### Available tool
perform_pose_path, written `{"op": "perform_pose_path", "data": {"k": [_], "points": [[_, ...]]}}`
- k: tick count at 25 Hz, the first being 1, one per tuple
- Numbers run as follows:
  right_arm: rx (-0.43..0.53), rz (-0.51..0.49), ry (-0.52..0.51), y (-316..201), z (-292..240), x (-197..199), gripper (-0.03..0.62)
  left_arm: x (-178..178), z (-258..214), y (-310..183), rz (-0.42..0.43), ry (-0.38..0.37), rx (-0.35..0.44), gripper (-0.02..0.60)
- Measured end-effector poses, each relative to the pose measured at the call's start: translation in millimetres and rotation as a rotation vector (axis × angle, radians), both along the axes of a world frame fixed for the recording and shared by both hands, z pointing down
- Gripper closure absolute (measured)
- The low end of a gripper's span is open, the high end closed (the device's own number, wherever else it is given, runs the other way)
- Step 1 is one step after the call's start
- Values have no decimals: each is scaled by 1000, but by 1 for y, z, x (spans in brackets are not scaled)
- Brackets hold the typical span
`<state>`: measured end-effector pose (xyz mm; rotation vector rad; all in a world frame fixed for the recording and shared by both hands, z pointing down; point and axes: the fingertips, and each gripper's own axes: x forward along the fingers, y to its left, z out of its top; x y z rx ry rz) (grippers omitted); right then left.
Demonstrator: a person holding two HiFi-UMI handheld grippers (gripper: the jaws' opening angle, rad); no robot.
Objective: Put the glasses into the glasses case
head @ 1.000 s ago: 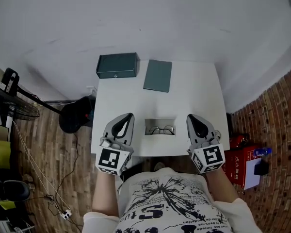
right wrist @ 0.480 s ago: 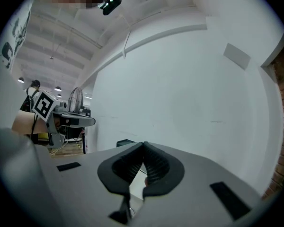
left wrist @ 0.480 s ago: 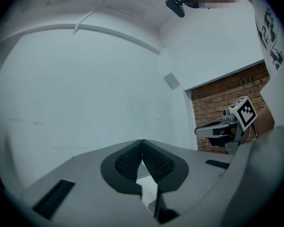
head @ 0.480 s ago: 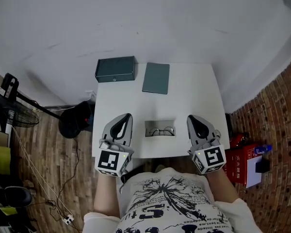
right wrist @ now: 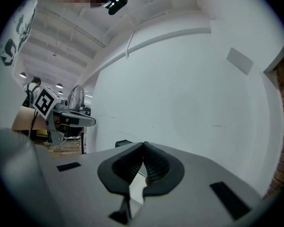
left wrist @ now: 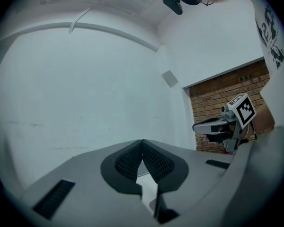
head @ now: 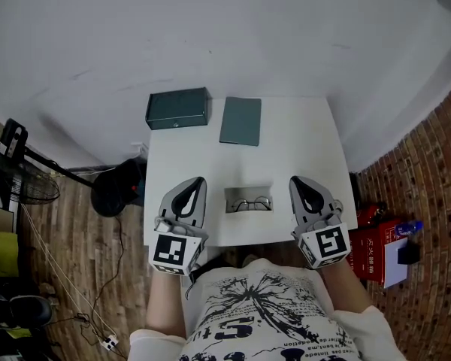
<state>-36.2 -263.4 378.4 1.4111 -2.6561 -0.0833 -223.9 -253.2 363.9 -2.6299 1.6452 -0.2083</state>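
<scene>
Glasses [head: 252, 201] lie in a small shallow open tray [head: 248, 190] on a white counter [head: 293, 145]. The tray holds nothing else. It sits between the two grippers, level with their tips and near each, touching neither.

Ahead of the left gripper [head: 196, 182] and well apart from it stands a dark green box [head: 177, 109] with its lid shut and a small clasp on its near face. Just to the right of the box, ahead of the gap between the grippers, lies a flat dark green panel [head: 240, 121], also shut or solid. I cannot tell which of the two is the glasses case. The glasses are in neither.

The left gripper's jaws are pressed together at the tips with nothing between them. The right gripper [head: 295, 181] shows the same: jaws together and empty. Both grippers hover over the counter's near edge, tips pointing away from the person.

Compared with a second ago, the grippers and the tray sit in the same spots. Only the head camera has shifted a little, so the box and the panel appear slightly further left.

Count: two grippers, one pair of glasses, one tray, one box, one panel.
</scene>
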Motion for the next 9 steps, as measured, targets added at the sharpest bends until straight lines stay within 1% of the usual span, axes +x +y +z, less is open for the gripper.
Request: {"op": "perform_pose_path", "data": {"k": [2,6,9], "points": [[0,5,-3,-2,-2,0,580,0,-4,-2,-3,21,22,568],[-1,4,-4,-7,0,-4,580,-1,-1,-2,13,-13,-4,568],[-3,-9,2,-7,3,-9,580,0,-3,-2,25,11,0,568]]}}
